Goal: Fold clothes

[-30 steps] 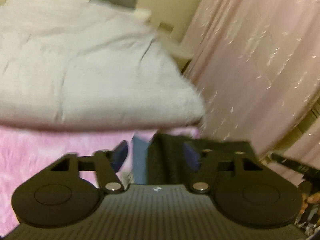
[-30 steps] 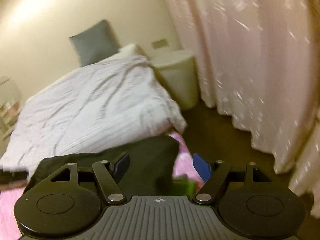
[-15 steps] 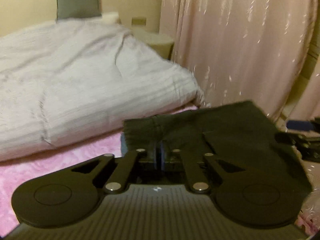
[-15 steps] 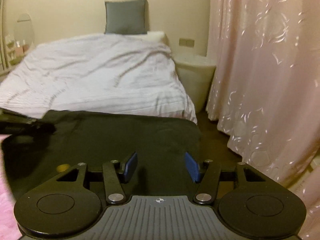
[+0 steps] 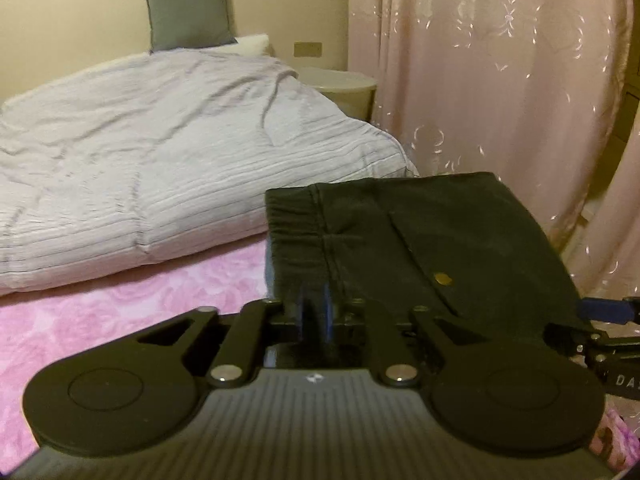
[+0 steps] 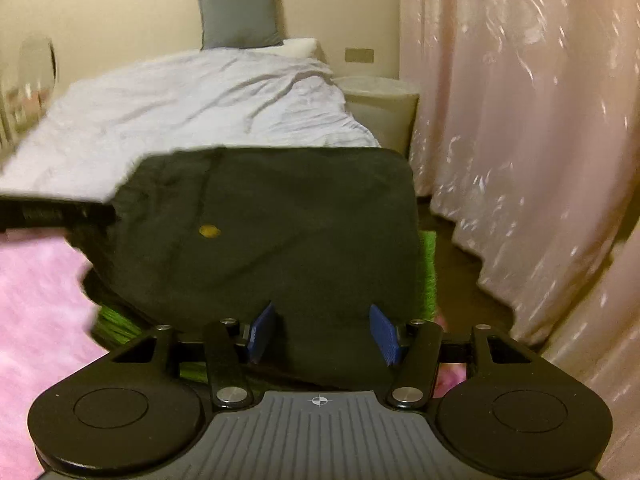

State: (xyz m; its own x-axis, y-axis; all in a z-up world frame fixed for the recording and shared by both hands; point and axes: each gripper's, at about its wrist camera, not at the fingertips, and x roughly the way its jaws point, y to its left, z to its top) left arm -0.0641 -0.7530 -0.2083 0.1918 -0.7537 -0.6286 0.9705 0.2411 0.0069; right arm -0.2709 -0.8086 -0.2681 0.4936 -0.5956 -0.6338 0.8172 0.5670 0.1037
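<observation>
Black shorts (image 5: 420,240) with an elastic waistband, a back pocket and a small brass button (image 5: 443,279) are held up flat above the pink blanket. My left gripper (image 5: 314,312) is shut on the shorts' near edge by the waistband. In the right wrist view the same shorts (image 6: 280,232) spread out in front, and my right gripper (image 6: 322,332) is open, its blue pads on either side of the near edge. The right gripper's finger (image 5: 604,308) pokes in at the right edge of the left wrist view. The left gripper's body (image 6: 52,212) appears as a dark bar at the left.
A pink fluffy blanket (image 5: 100,320) covers the near bed. A white duvet (image 5: 160,152) lies beyond, with a grey pillow (image 5: 188,12) at the wall. Pink curtains (image 5: 500,80) hang on the right beside a round pale nightstand (image 6: 380,108). A green garment (image 6: 427,276) lies under the shorts.
My left gripper has shut on the shorts and lifted them level. The right gripper has swung over the shorts' near edge and stayed open.
</observation>
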